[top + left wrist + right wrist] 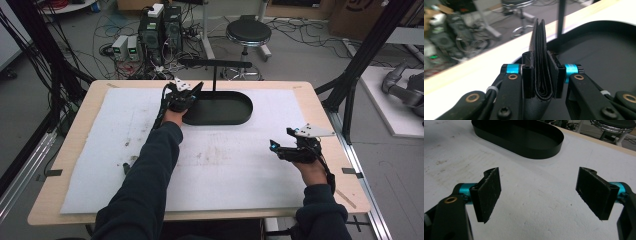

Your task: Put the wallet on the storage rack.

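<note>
Black folded wallet (541,62), upright btwn left hand-held gripper (541,77) pads.

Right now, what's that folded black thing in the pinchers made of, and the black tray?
The wallet looks like black leather or imitation: fine grain, stitched edge, folded layers. The oval tray looks like matte painted metal, perhaps plastic: thin, stiff, smooth wall.

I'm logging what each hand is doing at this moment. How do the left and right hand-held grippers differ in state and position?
The left hand-held gripper is shut on a folded black leather wallet; the right hand-held gripper stands wide open with nothing between its jaws. The left one is at the near rim of the black oval metal tray; the right one hovers over the white foam mat, apart from the tray. Both have black jaws with blue fittings.
</note>
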`<control>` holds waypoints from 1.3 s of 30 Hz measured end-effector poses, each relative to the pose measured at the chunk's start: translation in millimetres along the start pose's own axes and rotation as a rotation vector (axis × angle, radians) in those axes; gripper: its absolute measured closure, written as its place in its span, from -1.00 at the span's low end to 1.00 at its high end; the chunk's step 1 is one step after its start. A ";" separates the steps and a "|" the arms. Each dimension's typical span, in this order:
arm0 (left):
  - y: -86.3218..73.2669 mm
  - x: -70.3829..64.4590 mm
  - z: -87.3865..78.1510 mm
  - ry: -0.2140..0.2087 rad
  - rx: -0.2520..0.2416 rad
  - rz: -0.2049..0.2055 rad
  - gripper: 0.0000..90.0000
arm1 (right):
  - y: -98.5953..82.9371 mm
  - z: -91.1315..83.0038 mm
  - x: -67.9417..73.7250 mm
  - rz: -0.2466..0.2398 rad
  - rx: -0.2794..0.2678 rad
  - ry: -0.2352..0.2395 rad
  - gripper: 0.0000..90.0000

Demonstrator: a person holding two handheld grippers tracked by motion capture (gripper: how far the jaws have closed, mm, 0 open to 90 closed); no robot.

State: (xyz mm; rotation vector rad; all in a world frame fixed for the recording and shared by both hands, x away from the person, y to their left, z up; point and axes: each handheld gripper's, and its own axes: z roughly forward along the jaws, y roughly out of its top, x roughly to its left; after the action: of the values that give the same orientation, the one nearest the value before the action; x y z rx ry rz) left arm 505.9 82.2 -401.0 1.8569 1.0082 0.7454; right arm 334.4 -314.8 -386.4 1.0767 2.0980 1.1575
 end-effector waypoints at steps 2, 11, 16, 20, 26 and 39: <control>-0.5 -0.7 1.4 -0.048 -0.007 -0.042 0.60 | 0.1 -0.3 0.0 0.000 -0.004 -0.001 -0.54; 1.3 -0.4 -4.3 -0.162 -0.015 -0.196 0.07 | 0.5 -1.6 1.4 -0.001 -0.007 0.003 -0.54; 7.8 0.1 -16.0 -0.172 -0.045 -0.212 0.01 | 1.5 -2.0 2.5 -0.002 -0.012 0.007 -0.54; 11.6 0.4 -34.4 -0.179 -0.077 -0.231 -0.15 | 1.4 -0.9 2.9 -0.005 -0.007 0.010 -0.54; 12.9 -3.3 -82.3 -0.163 -0.141 -0.151 -0.62 | 0.0 3.6 2.9 -0.013 0.009 0.017 -0.54; -7.0 37.1 -153.7 -0.090 -0.178 -0.193 -0.61 | -0.6 5.7 -0.2 -0.002 0.020 -0.007 -0.54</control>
State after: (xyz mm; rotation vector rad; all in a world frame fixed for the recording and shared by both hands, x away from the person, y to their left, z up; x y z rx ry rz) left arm 398.9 178.9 -336.0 1.6010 1.0122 0.6104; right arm 338.4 -312.6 -389.9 1.0863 2.1093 1.1326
